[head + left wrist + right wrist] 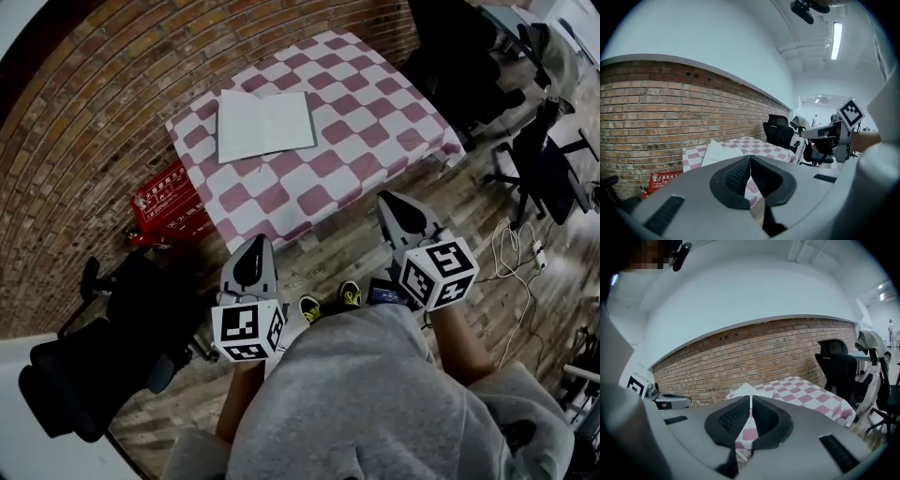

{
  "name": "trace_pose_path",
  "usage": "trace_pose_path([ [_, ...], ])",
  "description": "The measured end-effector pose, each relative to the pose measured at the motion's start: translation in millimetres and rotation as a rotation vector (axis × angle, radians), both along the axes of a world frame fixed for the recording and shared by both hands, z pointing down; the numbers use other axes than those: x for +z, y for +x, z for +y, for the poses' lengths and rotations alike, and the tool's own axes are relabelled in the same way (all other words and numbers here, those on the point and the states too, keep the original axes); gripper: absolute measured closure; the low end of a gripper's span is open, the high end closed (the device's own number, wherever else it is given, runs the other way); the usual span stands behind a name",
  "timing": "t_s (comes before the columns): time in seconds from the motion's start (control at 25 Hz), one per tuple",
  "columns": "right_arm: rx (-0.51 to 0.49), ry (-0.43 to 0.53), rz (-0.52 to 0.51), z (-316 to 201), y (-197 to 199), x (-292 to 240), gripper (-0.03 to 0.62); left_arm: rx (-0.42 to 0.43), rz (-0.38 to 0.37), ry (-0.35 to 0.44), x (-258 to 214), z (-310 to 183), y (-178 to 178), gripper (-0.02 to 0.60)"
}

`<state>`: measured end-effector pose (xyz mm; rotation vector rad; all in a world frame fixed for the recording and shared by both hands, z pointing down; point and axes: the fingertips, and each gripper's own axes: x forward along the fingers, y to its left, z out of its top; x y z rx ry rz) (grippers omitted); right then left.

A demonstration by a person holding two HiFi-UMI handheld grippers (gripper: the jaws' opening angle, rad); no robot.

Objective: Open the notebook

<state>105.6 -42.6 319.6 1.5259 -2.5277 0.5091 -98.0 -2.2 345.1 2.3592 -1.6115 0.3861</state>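
The notebook (264, 125) lies open on the far left part of the table (375, 141), white pages up, with a crease down the middle. Both grippers hang in front of my body, short of the table's near edge and well apart from the notebook. My left gripper (253, 242) is shut with nothing in it, as is my right gripper (389, 199). In the left gripper view the pads meet at the tips (750, 157), with the notebook (719, 152) beyond them. The right gripper view shows its own gripper (751, 397) closed, the notebook (745, 391) behind it.
The table wears a pink-and-white checked cloth. A red crate (169, 208) stands on the floor at its left, against a brick wall (84, 122). Black office chairs stand at lower left (94, 366) and on the right (548, 169). Cables (516, 248) trail over the wooden floor.
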Motion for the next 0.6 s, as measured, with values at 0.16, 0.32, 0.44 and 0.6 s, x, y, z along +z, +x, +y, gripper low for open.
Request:
trace_pose_path([
  [0.16,0.001,-0.003,-0.01,-2.6,0.7,2.1,0.559,0.005,-0.006,-0.001,0.6,-2.2,3.9,0.571],
  [0.32,-0.002,-0.006,-0.023,-4.7,0.2,3.1,0.559,0.005,-0.007,0.001,0.4,-3.7,5.3,0.571],
  [0.44,0.0,-0.002,-0.031,-7.4,0.4,1.8,0.559,0.009,-0.012,-0.001,0.3,-4.8,8.1,0.571],
  [0.6,-0.002,0.0,-0.03,-8.6,-0.2,0.8,0.559,0.016,-0.019,-0.006,0.5,-4.1,10.8,0.571],
])
